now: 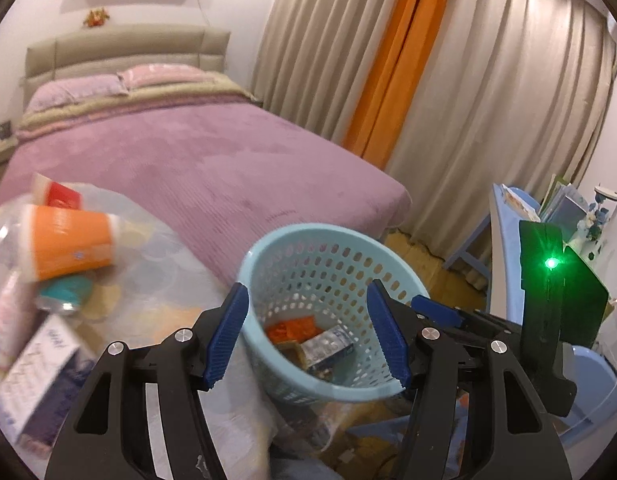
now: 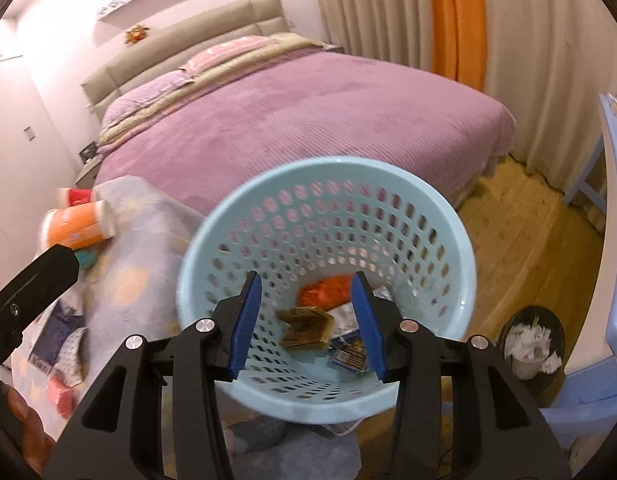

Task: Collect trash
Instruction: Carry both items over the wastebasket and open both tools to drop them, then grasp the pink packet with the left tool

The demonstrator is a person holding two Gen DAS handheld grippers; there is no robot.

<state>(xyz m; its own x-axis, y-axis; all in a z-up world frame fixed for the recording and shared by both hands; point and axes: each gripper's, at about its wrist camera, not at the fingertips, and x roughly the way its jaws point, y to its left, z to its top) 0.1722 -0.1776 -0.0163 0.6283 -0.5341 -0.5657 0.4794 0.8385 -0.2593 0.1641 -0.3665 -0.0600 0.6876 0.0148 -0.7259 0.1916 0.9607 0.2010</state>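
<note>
- Blue-padded left gripper (image 1: 308, 334): fingers (image 1: 226, 336) stand wide apart with nothing clamped between them.
- Light-blue perforated basket (image 1: 268, 256): its opening lies directly ahead of and between the left fingers; the rim passes just behind the left fingertip.
- Basket contents, seen between the left fingers: an orange wrapper (image 1: 290, 328), a brown packet (image 1: 290, 350) and a silver-blue box (image 1: 328, 348), all on the basket floor.
- Right gripper (image 2: 308, 326): fingers (image 2: 368, 328) stand moderately apart, gripping nothing, with the tips over the basket mouth.
- Brown packet in the right wrist view: lies between the right fingers, beyond the pads and clear of both.
- Remaining trash: an orange cup (image 1: 68, 242), a teal can (image 1: 64, 296) and a white-purple box (image 1: 40, 376) lie well outside the left finger, on a pale patterned cloth (image 1: 160, 264).
</note>
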